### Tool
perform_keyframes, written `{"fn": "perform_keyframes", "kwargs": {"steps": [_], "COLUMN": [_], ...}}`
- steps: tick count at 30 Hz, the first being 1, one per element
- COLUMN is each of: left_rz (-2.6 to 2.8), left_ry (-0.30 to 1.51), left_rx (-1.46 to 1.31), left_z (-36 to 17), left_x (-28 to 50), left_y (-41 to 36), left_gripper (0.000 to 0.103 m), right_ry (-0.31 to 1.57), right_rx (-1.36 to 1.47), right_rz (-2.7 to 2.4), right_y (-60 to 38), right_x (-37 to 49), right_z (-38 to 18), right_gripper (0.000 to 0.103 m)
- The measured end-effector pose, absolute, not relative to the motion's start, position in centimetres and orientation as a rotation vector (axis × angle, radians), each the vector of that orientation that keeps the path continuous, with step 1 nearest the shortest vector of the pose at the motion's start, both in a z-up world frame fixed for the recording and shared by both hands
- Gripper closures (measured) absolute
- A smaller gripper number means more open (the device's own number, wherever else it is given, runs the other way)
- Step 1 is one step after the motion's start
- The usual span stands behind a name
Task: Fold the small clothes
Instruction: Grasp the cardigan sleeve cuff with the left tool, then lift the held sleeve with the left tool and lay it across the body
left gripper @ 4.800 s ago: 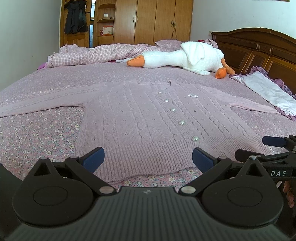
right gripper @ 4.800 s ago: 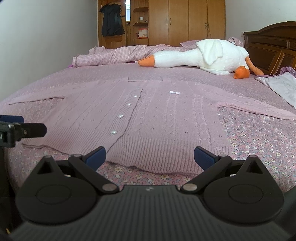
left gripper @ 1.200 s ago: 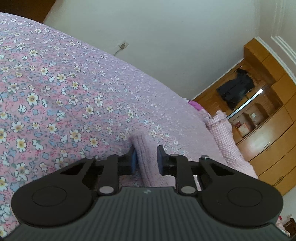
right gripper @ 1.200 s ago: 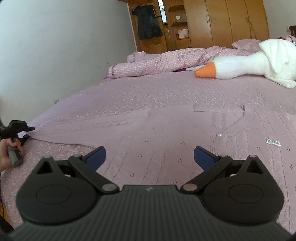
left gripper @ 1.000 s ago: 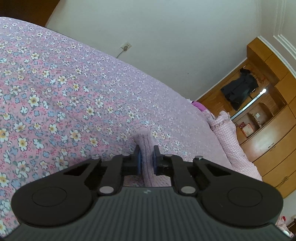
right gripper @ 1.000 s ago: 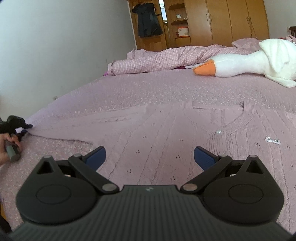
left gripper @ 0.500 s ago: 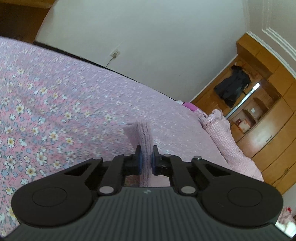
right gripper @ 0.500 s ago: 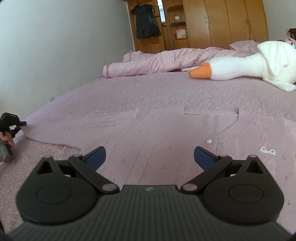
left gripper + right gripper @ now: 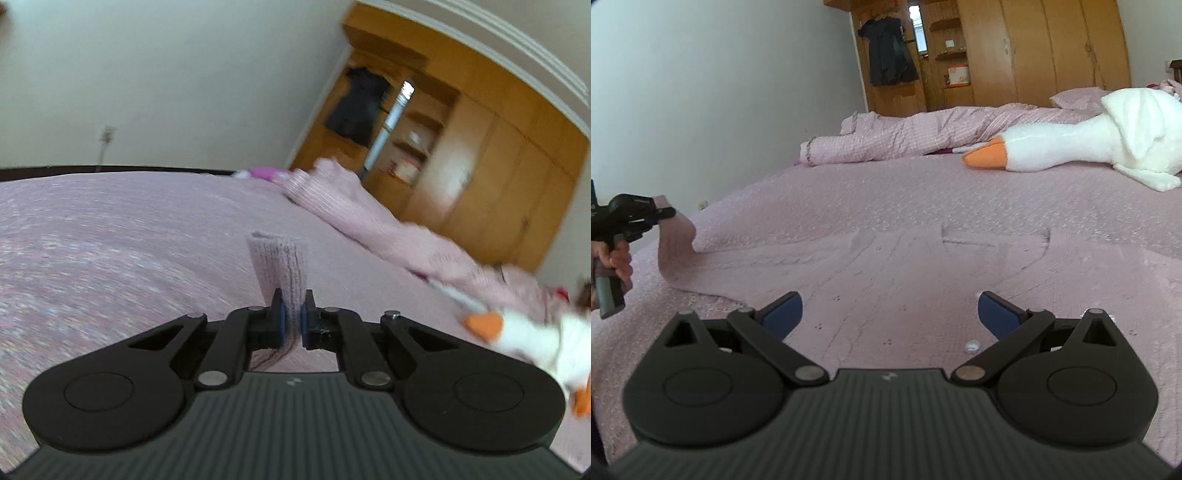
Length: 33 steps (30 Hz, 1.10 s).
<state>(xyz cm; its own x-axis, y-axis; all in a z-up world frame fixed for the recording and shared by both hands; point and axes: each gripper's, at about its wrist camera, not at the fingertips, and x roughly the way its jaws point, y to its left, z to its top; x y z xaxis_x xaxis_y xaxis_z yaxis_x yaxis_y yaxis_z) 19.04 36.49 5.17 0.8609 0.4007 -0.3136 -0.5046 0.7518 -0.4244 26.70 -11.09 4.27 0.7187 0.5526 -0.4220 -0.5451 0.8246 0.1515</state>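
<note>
One sleeve cuff (image 9: pixel 277 266) of the pink knitted cardigan (image 9: pixel 923 280) is pinched between the jaws of the left gripper (image 9: pixel 290 317), lifted clear of the bed (image 9: pixel 110 236). The cuff stands up past the pads, while the rest of the sleeve trails down to the garment. The cardigan itself lies flat and face-up on the pink bedspread, collar towards the far end, one pearl button (image 9: pixel 971 345) showing just ahead of the right gripper (image 9: pixel 889 310). That gripper's jaws are spread wide and hold nothing; it hovers low over the chest of the garment.

Risks, as I judge them:
- The hold is only on the ribbed end of the cuff. A quick swing across could let the knit slide out, and the sleeve would drop in a heap.
- Nothing pins the body. Pulling the sleeve inward may drag the whole cardigan sideways or ruck up the shoulder, spoiling a straight fold line.
- Stretchy knit can sag and twist as it hangs, so the sleeve may land rolled and not flat.
- The left wrist view is smeared with motion, which suggests speed; that worsens all three.

No brand, label or legible writing shows on either gripper, the cardigan, the plush goose (image 9: pixel 1089 133) or the wardrobe (image 9: pixel 1034 48).
</note>
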Motion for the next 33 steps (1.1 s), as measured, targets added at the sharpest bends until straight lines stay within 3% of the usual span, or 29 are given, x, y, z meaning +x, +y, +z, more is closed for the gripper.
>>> {"fn": "perform_keyframes", "kwargs": {"steps": [18,33], "left_rz": [0.353,0.204], "left_ry": [0.22,0.298], "left_rx": [-0.328,-0.255], "left_z": [8.0,6.9], "left_x": [27.0,33.1], "left_y": [20.0,5.7], "left_gripper": [0.095,0.095], "right_ry": [0.51,0.433], "right_rx": [0.245,0.177], "right_rz": [0.45,0.293], "right_y": [-20.4,-25.4], "right_x": [31.1,31.7], "right_z": [3.2,5.2], "right_gripper": [0.0,0.0]}}
